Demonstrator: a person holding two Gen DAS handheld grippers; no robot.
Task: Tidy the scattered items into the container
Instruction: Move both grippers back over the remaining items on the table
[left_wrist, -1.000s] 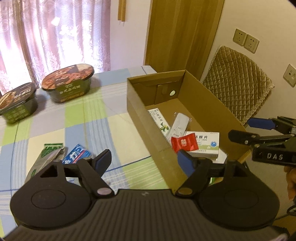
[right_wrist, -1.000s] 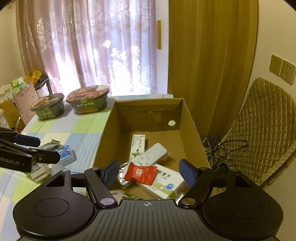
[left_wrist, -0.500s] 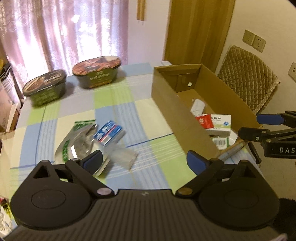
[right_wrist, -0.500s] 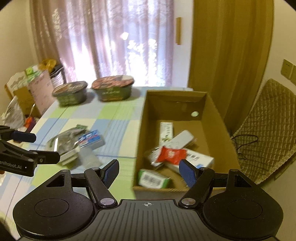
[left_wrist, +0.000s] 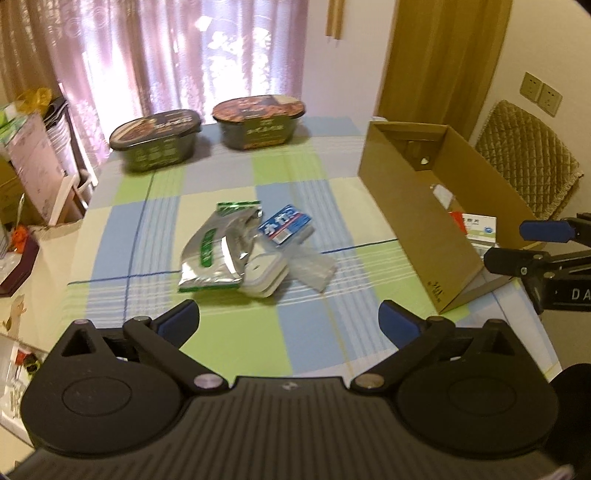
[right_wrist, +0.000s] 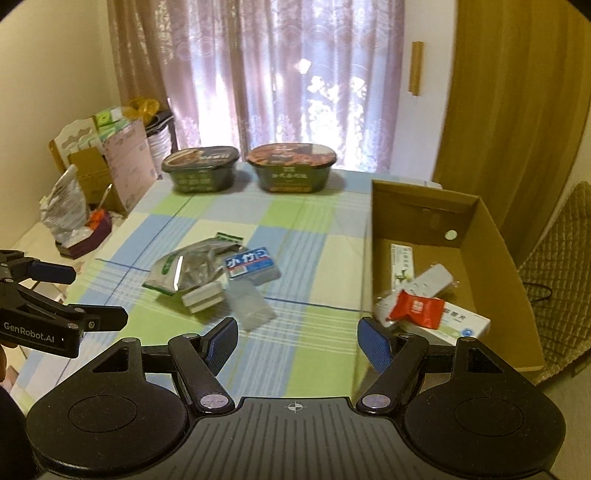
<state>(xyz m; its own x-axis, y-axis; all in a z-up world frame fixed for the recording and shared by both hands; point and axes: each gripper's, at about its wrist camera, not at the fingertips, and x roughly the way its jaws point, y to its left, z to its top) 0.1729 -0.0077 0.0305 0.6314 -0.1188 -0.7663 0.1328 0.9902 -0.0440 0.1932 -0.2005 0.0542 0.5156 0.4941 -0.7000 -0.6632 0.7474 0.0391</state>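
On the worktop (left_wrist: 229, 343), the left gripper (left_wrist: 288, 319) hangs with fingers spread, holding nothing. At its twelve o'clock the foil pouch (left_wrist: 218, 251), white case (left_wrist: 264, 273), blue packet (left_wrist: 284, 225) and clear bag (left_wrist: 314, 264) overlap; pinching one may drag its neighbours. At two o'clock sits the cardboard box (left_wrist: 413, 221), partly filled. The right gripper (right_wrist: 297, 341) is spread too, empty.

Left gripper (left_wrist: 289, 320) fingers spread empty, right gripper (right_wrist: 297, 344) likewise

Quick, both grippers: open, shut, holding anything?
Left gripper: open, holding nothing.
Right gripper: open, holding nothing.
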